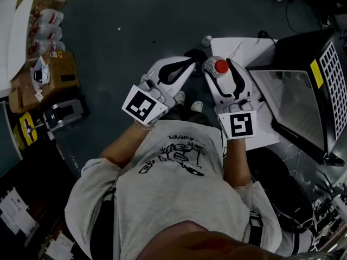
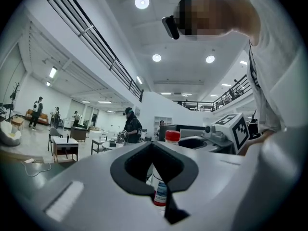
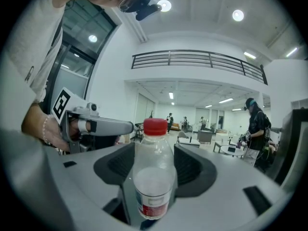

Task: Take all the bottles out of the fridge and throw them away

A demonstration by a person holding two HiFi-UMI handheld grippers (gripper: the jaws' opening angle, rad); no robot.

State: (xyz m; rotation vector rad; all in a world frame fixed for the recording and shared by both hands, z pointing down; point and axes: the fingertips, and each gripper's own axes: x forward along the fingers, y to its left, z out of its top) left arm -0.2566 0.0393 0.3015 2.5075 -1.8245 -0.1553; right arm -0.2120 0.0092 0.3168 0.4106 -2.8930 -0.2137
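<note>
A clear plastic bottle with a red cap and a red-and-white label stands upright between the jaws of my right gripper, which is shut on its body. In the right gripper view that gripper points up and outward into the hall. My left gripper is held just to the left, at the same height, its jaws shut with nothing in them. The left gripper view looks past its own closed tips onto the same bottle. The black fridge stands to the right with its glass door.
A white board lies on the dark floor by the fridge, with a small bottle beside it. A dark round bin sits at my lower right. Cardboard boxes and clutter line the left. People stand far off in the hall.
</note>
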